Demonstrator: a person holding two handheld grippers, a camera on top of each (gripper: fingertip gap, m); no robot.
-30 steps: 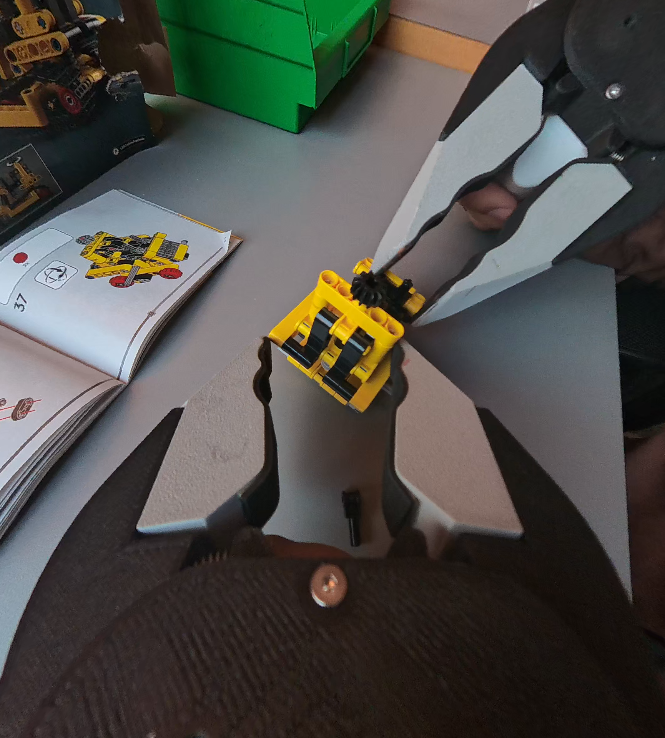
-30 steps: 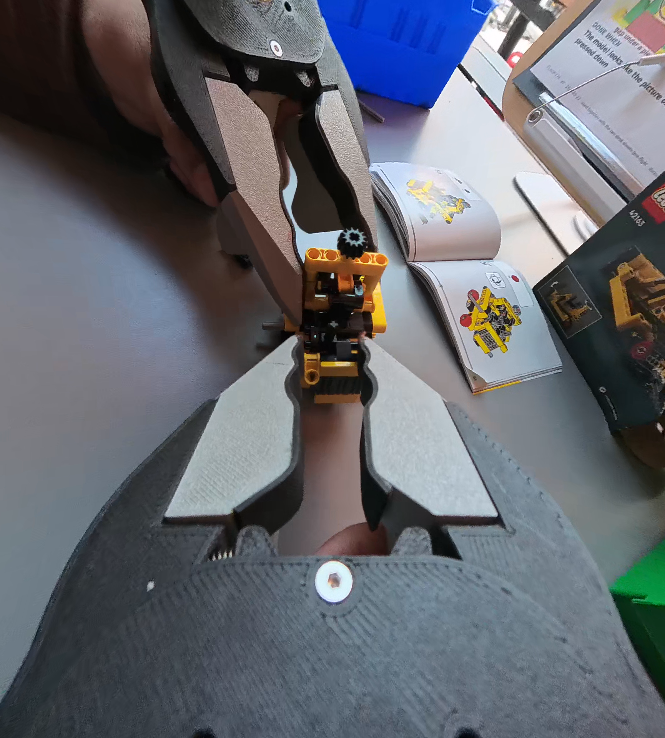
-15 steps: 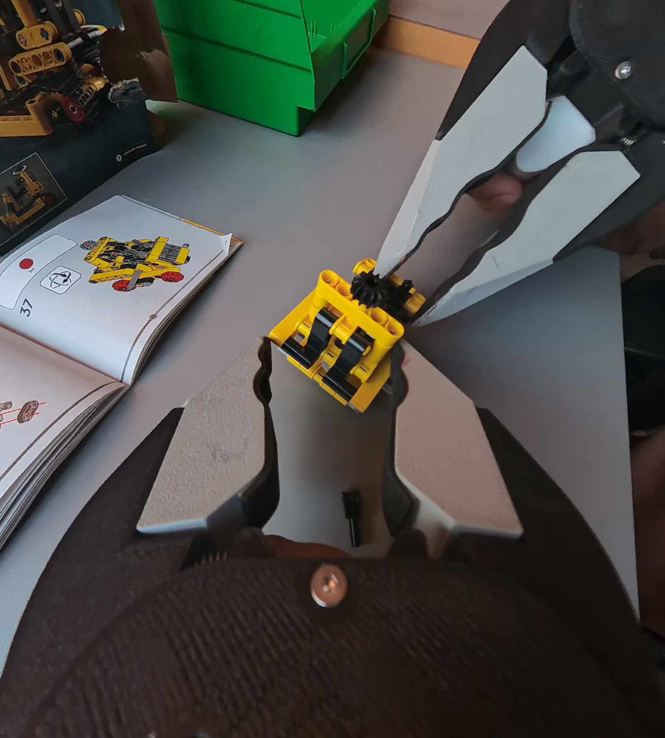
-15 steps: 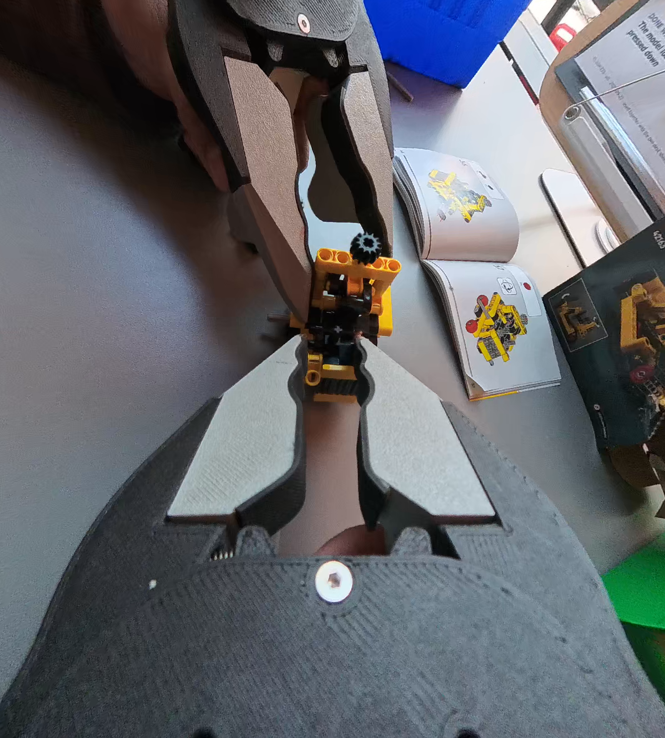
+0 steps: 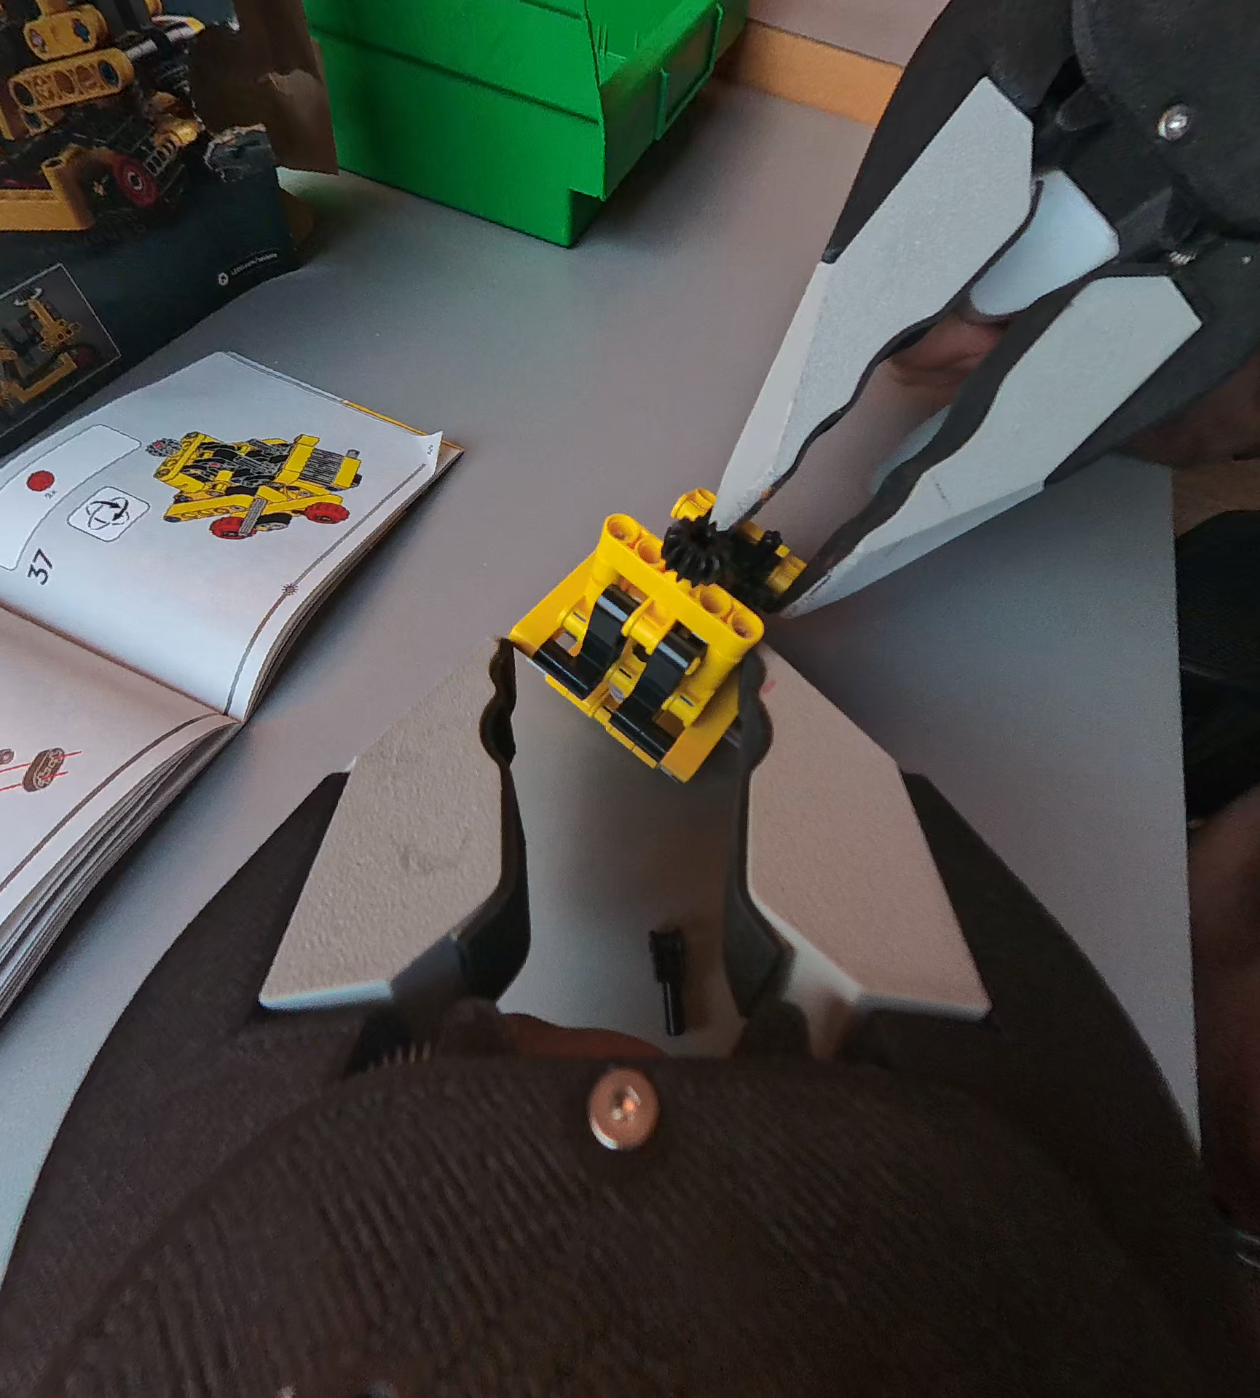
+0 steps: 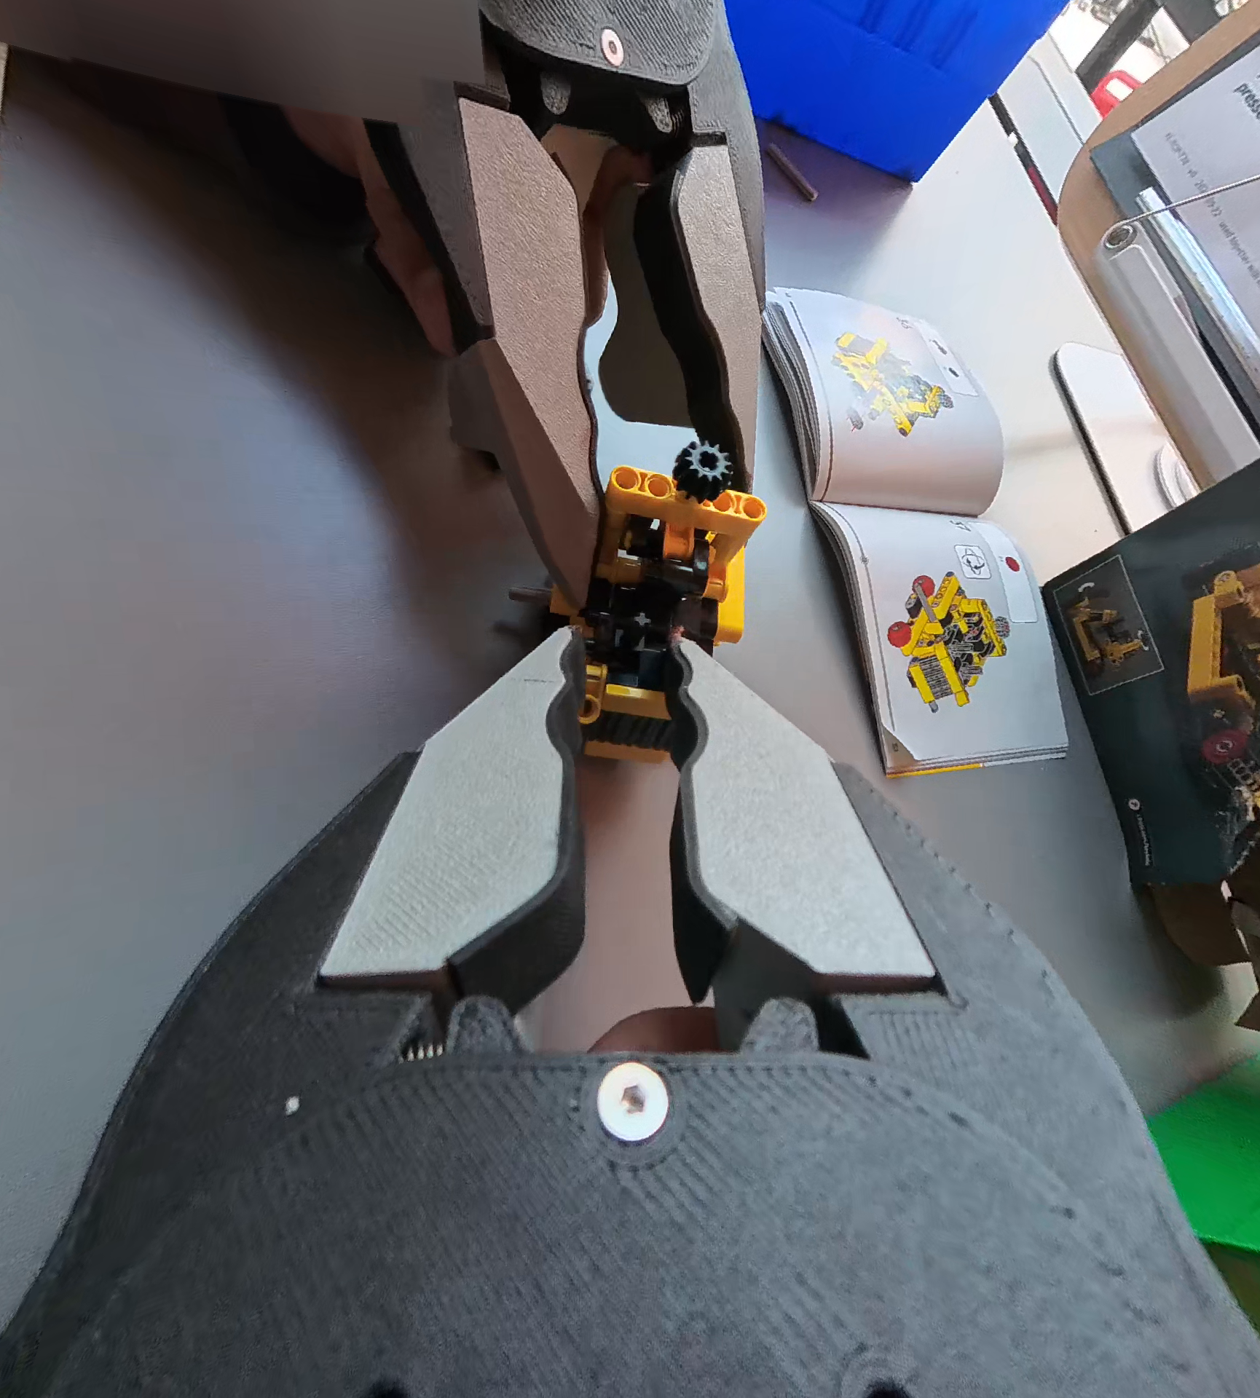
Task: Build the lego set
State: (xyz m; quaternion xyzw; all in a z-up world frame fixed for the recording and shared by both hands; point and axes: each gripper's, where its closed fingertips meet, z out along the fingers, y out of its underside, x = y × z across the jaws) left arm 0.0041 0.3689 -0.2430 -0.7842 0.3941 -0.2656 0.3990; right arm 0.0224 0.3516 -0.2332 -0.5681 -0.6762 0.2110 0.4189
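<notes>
Both hand-held grippers, left [image 5: 631,673] and right [image 6: 623,643], clamped the light, rigid, pop-apart yellow model [image 5: 642,643] by its frame, beside the black gear [image 5: 691,546].

You have a grey table [image 5: 612,363] in front of you. On it an instruction booklet [image 5: 180,575] lies open, next to a dark set box [image 5: 82,227] with torn cardboard. A green bin [image 5: 506,106] stands beyond them, and a blue bin [image 6: 884,68] sits at the far edge in your right wrist view. A small black pin [image 5: 668,980] lies loose on the top; a thin dark rod [image 6: 790,172] near the blue bin may be another part.
</notes>
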